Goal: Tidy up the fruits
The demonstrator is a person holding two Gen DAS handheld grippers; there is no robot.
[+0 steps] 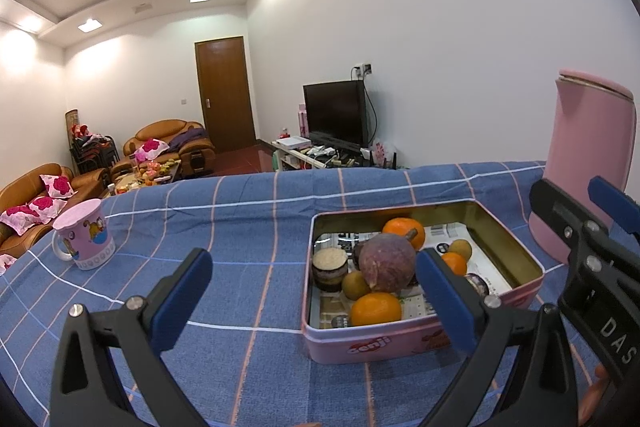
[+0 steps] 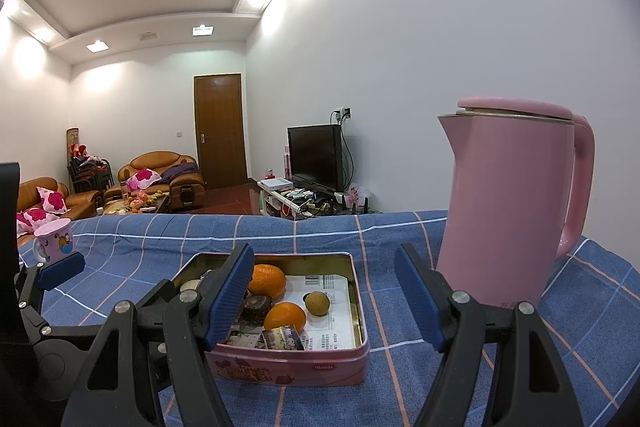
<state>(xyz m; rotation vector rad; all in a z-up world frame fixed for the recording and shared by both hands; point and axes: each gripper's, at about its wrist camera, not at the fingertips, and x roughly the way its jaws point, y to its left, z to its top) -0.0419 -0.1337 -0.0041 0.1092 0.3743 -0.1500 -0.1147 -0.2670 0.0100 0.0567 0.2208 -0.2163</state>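
Risk comes first: if we reach carelessly, our left gripper (image 1: 316, 291) or right gripper (image 2: 324, 295), both spread wide and holding nothing, may knock the pink kettle (image 2: 512, 203) at 2 o'clock or push the tin (image 1: 516, 299). We judge round fruit would roll. Inside the tin, near 12 o'clock, lie oranges (image 1: 376, 309), a big purple fruit (image 1: 386, 263), small brownish fruits (image 2: 318, 303) and small jars (image 1: 330, 265) on paper.
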